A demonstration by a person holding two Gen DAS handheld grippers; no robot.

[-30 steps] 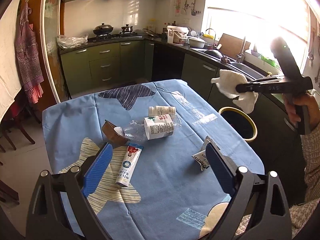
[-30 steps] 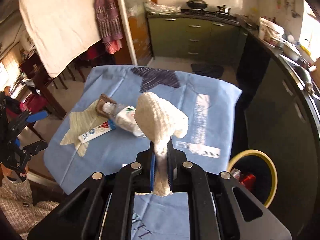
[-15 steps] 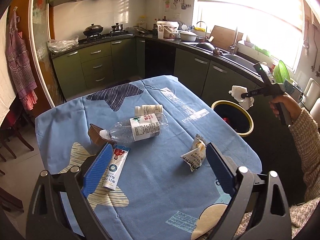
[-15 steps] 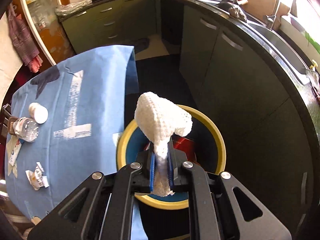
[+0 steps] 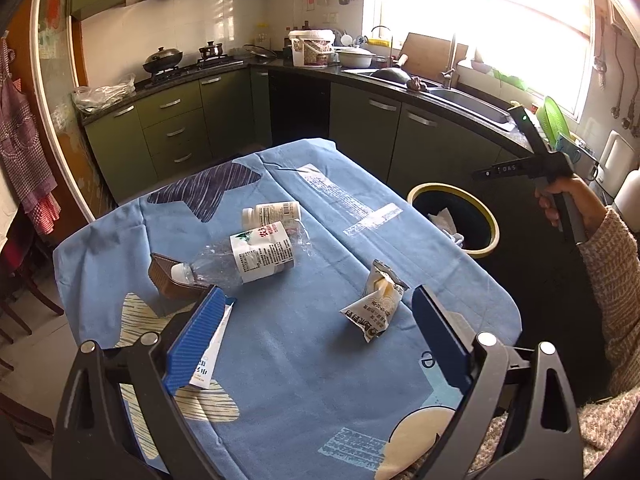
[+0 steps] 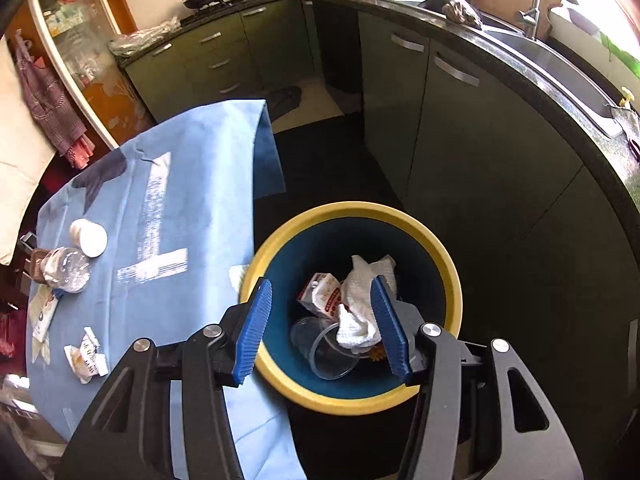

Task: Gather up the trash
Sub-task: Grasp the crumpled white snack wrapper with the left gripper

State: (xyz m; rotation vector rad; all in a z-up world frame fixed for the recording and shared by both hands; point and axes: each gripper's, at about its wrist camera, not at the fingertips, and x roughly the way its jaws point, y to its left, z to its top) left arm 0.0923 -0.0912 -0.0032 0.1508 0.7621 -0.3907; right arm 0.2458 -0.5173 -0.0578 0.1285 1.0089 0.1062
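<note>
Now both tools gape empty: right tool [image 6: 322, 330] over one bin [image 6: 450, 276], left tool [image 5: 316, 344] above five scraps.

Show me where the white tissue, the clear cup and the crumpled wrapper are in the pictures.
tissue [image 6: 360, 300], right wrist view, on its crumpled middle, inside the bin.
cup [image 6: 326, 348], right wrist view, on its clear side wall.
wrapper [image 5: 374, 312], left wrist view, on its printed lower face.

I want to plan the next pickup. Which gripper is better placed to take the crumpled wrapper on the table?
Left. The left gripper is open over the table with the crumpled wrapper between its fingers. The right gripper hangs open above the bin.
</note>
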